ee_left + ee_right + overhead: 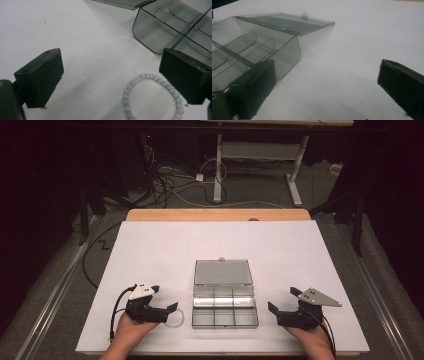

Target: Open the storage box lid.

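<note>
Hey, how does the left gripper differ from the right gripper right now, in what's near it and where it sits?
The left gripper has a pale beaded bracelet lying on the white table sheet between its jaws; the right gripper has bare sheet between its jaws. The left gripper sits left of the clear grey compartment box; the right gripper sits on the box's right. Both are open, holding nothing, and point inward toward the box.

- I found no word, label, brand or number that I could read anywhere on my table
- I read nothing on the clear box (225, 306) or on its open lid (223, 272)
</note>
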{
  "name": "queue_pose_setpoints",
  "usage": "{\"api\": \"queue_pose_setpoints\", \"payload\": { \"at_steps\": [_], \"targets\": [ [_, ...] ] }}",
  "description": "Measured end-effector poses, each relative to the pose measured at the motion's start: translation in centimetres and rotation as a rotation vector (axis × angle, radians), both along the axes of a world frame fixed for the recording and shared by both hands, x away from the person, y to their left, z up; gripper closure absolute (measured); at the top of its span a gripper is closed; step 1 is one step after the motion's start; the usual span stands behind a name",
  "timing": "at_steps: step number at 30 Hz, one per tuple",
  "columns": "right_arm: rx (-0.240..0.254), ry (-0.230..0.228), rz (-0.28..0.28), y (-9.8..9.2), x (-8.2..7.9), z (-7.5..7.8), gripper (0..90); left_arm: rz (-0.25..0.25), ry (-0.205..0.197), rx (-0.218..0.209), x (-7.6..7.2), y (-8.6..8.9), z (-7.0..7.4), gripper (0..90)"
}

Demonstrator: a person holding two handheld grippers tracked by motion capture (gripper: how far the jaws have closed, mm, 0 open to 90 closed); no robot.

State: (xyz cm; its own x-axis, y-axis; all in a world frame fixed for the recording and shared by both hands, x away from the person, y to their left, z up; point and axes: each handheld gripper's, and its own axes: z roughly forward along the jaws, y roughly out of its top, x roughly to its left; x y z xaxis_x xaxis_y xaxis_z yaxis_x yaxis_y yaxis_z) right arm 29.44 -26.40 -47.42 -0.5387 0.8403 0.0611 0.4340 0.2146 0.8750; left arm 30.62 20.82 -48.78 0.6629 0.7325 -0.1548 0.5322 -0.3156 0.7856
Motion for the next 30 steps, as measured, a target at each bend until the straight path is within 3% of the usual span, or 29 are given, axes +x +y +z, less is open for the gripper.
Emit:
{"api": "queue_pose_setpoints", "payload": {
  "at_steps": [3,15,30],
  "targets": [
    [-0.002,0.002,-0.013,0.1,0.0,0.1,0.9,-0.002,0.013,-0.018,0.1,0.1,0.2,0.0],
    [-0.035,-0.010,-0.002,0.4,-0.1,0.3,0.9,-0.015,-0.003,0.009,-0.2,-0.3,0.6,0.0],
    [-0.039,0.000,-0.016,0.6,0.1,0.2,0.9,-0.018,0.002,0.001,-0.3,0.7,0.9,0.0]
  ]
}}
